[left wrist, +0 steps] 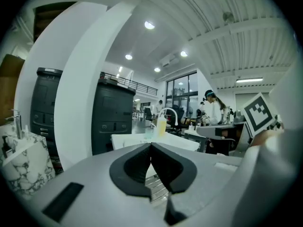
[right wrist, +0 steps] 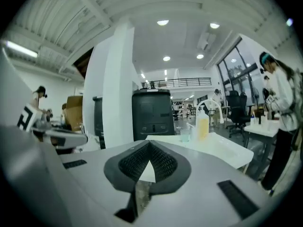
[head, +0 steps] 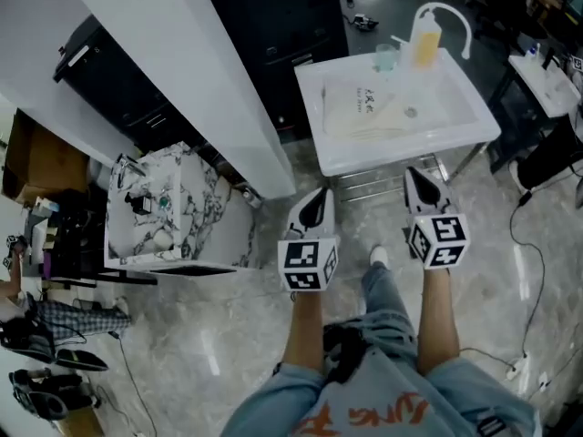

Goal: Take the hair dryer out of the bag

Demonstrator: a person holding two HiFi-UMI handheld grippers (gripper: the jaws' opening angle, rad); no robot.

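Bag [head: 364, 109]: on the white table [head: 401, 153], ahead of and well apart from the left gripper [head: 320, 194] and the right gripper [head: 418, 177], each with jaws pressed together on nothing. Cream cloth with small dark print, lying flat and creased; the hair dryer itself cannot be seen. Long axis runs left to right across the head view; which end is the mouth cannot be told.

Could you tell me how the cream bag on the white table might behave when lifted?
The bag lies flat and creased, so it is probably floppy and would sag. It looks like thin cloth, so likely light unless its contents add weight.
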